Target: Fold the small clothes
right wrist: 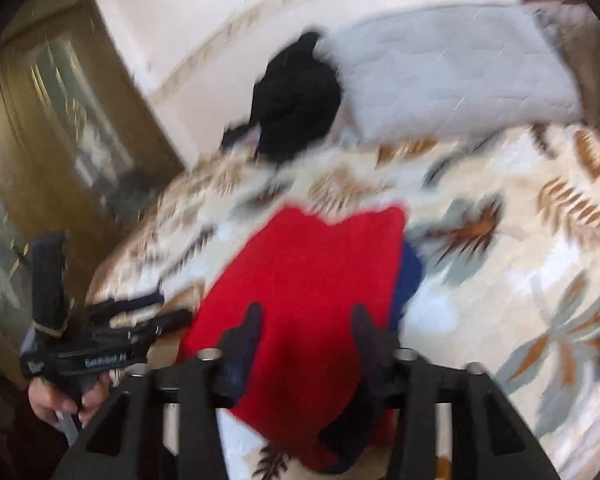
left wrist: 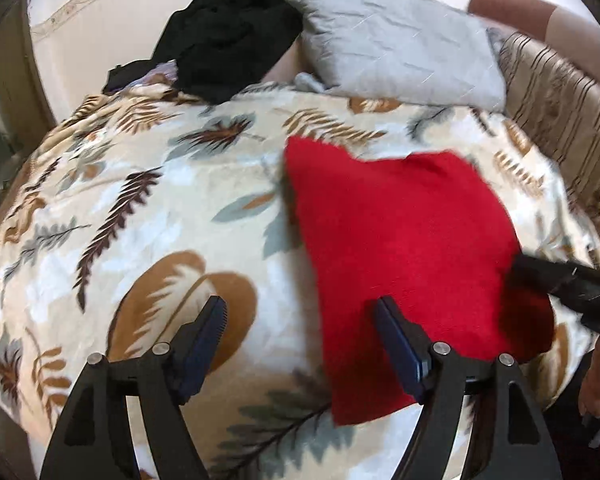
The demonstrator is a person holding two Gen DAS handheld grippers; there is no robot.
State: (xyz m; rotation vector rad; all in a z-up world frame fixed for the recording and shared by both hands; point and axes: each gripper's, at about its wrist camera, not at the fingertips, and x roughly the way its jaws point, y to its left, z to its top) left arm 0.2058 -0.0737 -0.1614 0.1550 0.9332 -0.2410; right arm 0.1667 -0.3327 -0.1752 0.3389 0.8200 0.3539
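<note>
A red cloth (left wrist: 400,240) lies spread flat on the leaf-patterned blanket (left wrist: 160,200). My left gripper (left wrist: 300,310) stands open just above the bed; its right finger is over the cloth's left edge and nothing is between the pads. The right wrist view is blurred. There my right gripper (right wrist: 306,316) hovers over the red cloth (right wrist: 300,272) with its fingers apart and the cloth showing in the gap. A blue edge (right wrist: 411,272) peeks from under the cloth's right side. The left gripper (right wrist: 160,312) is at that cloth's left edge, with a hand (right wrist: 60,400) holding it.
A pile of black clothing (left wrist: 228,40) and a grey pillow (left wrist: 400,40) lie at the head of the bed against the wall. Striped brown fabric (left wrist: 560,112) runs along the right side. A wooden cabinet (right wrist: 60,120) stands left of the bed.
</note>
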